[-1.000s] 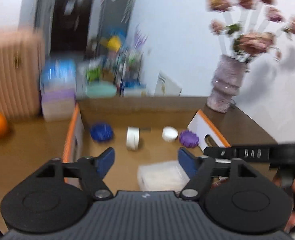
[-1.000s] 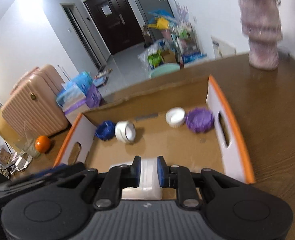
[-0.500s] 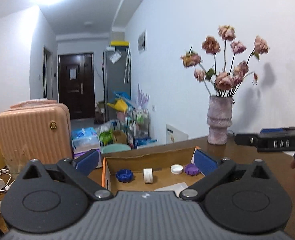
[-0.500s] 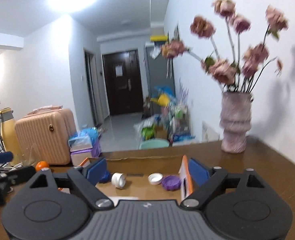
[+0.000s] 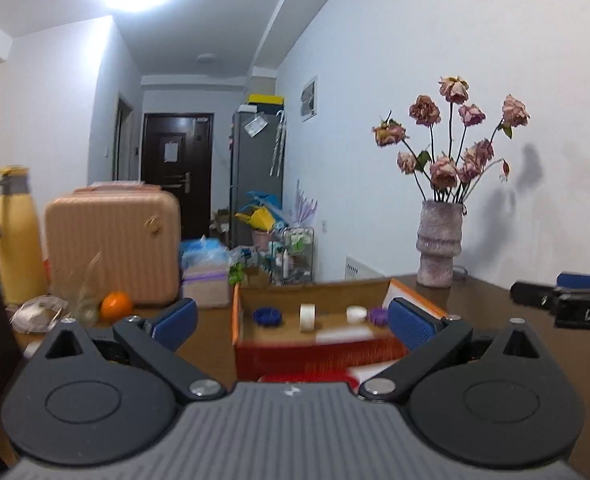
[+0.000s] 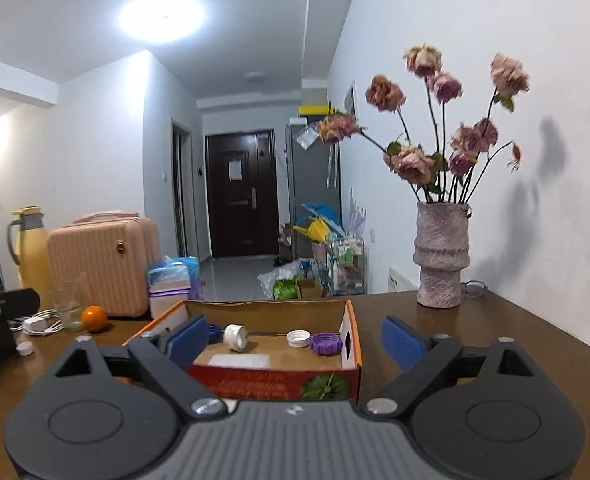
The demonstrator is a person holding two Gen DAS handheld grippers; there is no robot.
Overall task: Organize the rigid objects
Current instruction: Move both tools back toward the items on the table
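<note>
An orange-edged cardboard box [image 5: 315,354] [image 6: 271,384] stands on the brown table ahead of both grippers. Inside it lie a blue lid [image 5: 267,316], a white tape roll [image 5: 307,317] [image 6: 235,336], a white cap [image 5: 356,313] [image 6: 298,338], a purple lid [image 5: 378,316] [image 6: 326,344] and a flat white plastic case [image 6: 239,360]. My left gripper [image 5: 291,322] is open and empty, back from the box's near wall. The jaws of my right gripper [image 6: 295,340] are opening, with nothing between them. Each gripper shows at the edge of the other's view.
A vase of dried roses [image 6: 441,256] stands at the table's far right by the wall. To the left are an orange [image 6: 94,317], a glass [image 6: 67,308], a charger with cable [image 6: 39,324], a small white cap [image 6: 25,348], a yellow thermos [image 5: 15,240] and a pink suitcase [image 5: 115,248].
The right gripper let go of the white plastic case, which stays in the box. Both grippers opened wide, drew back from the box and tilted up to level.
</note>
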